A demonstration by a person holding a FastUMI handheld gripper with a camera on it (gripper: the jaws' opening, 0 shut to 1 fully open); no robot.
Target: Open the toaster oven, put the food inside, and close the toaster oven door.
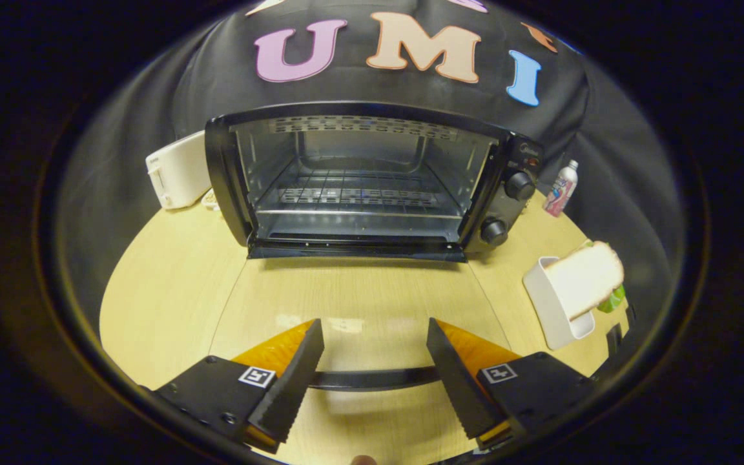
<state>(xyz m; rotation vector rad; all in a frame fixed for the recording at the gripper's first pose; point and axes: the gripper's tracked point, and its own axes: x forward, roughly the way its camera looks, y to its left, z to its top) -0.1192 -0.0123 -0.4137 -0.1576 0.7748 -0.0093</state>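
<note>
Gripper view: the gripper (375,332) hangs wide apart, empty, over the glass door's black handle (372,378). Ahead, the black toaster oven (372,181) gapes open. Off right, a pale bread slice (584,279) leans in a white rectangular holder (549,310).
</note>
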